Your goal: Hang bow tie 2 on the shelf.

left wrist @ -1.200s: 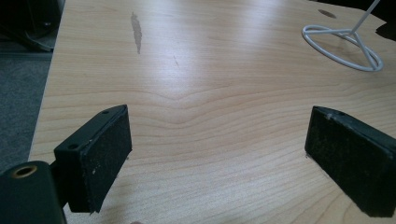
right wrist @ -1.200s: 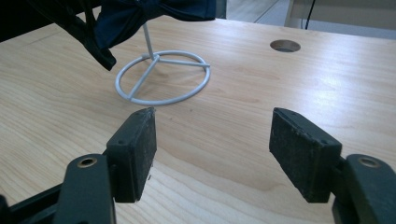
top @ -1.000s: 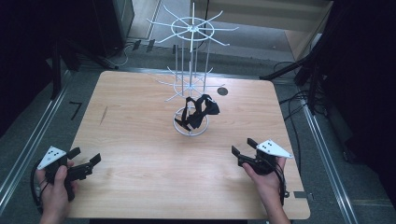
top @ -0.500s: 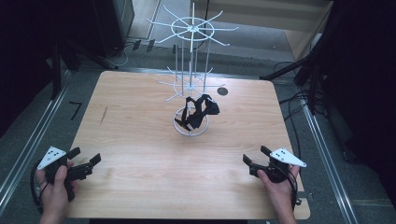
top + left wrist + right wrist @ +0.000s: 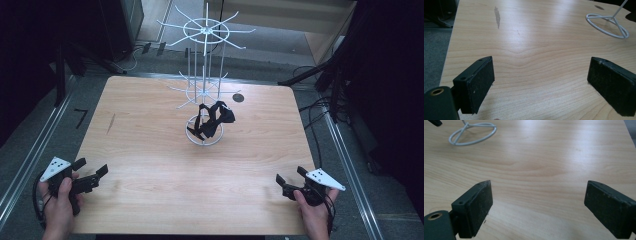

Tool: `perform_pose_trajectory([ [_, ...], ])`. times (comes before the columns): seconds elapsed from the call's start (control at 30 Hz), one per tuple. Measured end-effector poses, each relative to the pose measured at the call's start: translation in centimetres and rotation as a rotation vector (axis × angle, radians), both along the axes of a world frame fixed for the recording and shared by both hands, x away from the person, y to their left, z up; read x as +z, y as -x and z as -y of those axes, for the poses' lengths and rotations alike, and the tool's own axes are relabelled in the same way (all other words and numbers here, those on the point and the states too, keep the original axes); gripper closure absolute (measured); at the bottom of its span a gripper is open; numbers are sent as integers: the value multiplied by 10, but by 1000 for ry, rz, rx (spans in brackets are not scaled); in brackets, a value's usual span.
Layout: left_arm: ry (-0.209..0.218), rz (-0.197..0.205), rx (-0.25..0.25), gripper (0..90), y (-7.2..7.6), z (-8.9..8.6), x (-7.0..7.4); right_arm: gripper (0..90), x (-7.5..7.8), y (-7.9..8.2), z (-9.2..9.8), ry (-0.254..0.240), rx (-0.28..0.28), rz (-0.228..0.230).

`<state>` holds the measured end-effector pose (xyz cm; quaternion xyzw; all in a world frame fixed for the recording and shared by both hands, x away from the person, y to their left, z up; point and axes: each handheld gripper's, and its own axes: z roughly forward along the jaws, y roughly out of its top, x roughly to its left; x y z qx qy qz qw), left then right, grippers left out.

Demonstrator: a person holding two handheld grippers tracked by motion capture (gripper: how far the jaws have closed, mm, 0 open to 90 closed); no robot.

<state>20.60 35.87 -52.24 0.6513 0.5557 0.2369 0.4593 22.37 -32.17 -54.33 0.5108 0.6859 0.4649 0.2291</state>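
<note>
Behind the strap (image 5: 212, 120), white rack (image 5: 205, 35).

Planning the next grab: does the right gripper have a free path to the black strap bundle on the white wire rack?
Probably yes. The right gripper is open and holds nothing, and bare table lies between it and the black strap bundle low on the white wire rack.

Not much to read here, honestly. The only sign I can make out is a black mark shaped like a "7" on the grey floor (image 5: 81, 117), left of the table in the left-middle of the high view. The little dark dots on the grey plates riding on the grippers aren't letters or numbers. Both gripper views have no writing at all.
</note>
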Motion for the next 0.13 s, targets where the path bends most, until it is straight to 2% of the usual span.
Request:
perform_pose_trajectory([
  [0.13,0,0,-1,78,0,0,0,85,-4,1,4,-12,-1,-20],
])
